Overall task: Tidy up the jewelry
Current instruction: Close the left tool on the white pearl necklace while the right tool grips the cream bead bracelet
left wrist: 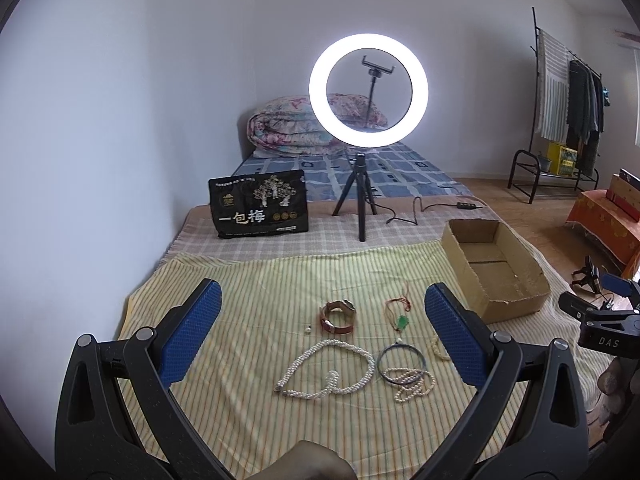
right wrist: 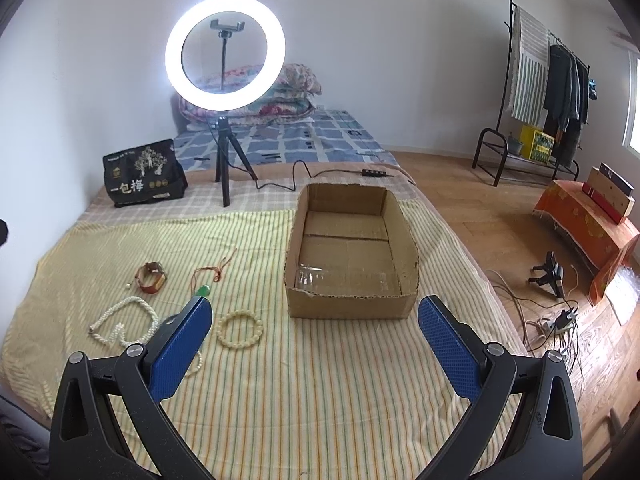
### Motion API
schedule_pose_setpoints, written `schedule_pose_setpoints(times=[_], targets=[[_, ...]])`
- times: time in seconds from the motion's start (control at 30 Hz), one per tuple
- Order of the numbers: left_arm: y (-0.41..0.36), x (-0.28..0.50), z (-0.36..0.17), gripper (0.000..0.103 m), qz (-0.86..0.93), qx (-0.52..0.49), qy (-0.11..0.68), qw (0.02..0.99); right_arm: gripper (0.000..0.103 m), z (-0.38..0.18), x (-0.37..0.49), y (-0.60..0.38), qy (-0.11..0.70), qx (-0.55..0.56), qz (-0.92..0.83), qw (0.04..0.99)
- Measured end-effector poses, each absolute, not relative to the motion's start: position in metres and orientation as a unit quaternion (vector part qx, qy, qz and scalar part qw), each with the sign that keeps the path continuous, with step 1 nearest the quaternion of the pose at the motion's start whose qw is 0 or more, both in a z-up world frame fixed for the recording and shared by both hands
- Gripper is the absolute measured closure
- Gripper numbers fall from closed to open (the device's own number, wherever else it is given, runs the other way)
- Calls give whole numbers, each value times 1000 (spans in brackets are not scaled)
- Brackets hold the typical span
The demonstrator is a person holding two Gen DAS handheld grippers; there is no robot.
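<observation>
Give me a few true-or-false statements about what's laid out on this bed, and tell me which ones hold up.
1. Both grippers are open and hold nothing. True: the left gripper and the right gripper have their fingers spread wide over the striped cloth.
2. The white pearl necklace is inside the cardboard box. False: it lies on the cloth, left of the box.
3. The ring light is switched on. True.
4. The brown watch lies nearer the ring light than the pearl necklace does. True.
5. The green pendant hangs on a black cord. False: its cord is reddish.
</observation>
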State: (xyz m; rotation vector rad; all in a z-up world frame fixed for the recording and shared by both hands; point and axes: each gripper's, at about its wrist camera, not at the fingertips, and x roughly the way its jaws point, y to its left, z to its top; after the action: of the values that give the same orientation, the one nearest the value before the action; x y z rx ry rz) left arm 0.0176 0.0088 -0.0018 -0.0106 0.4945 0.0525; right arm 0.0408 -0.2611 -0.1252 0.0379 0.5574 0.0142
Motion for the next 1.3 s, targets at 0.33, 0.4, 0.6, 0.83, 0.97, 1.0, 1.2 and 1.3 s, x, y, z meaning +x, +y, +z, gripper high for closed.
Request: schedule_pose_setpoints(times=[0.33,0.4,0.6,0.83,0.97,1.0,1.2,1.3], targets=[[59,50,-9,0,52,-23,289,956,1,-147,66,-246,309,6,33,951],[67,58,-12,0,46,-25,301,952,1,-154,73,-238,319,-17,40,947],[82,77,-38,4,36,-33,335,941,20,-171,84,-216,359,-41,144,921],[96,102,-86,36,5,-84,428,900,43,-196,99,-184,404,-113,241,875],[94,112,-104,48,-20,-101,464,880,61,-213,116,-173,444,-131,260,848],[94,115,-111,49,-28,-105,476,873,64,-217,121,-171,452,-130,264,842],[84,132,-137,54,-49,-108,521,845,70,-222,132,-162,461,-147,266,834],[79,143,-152,57,-55,-105,544,830,70,-228,137,-156,465,-161,260,831]])
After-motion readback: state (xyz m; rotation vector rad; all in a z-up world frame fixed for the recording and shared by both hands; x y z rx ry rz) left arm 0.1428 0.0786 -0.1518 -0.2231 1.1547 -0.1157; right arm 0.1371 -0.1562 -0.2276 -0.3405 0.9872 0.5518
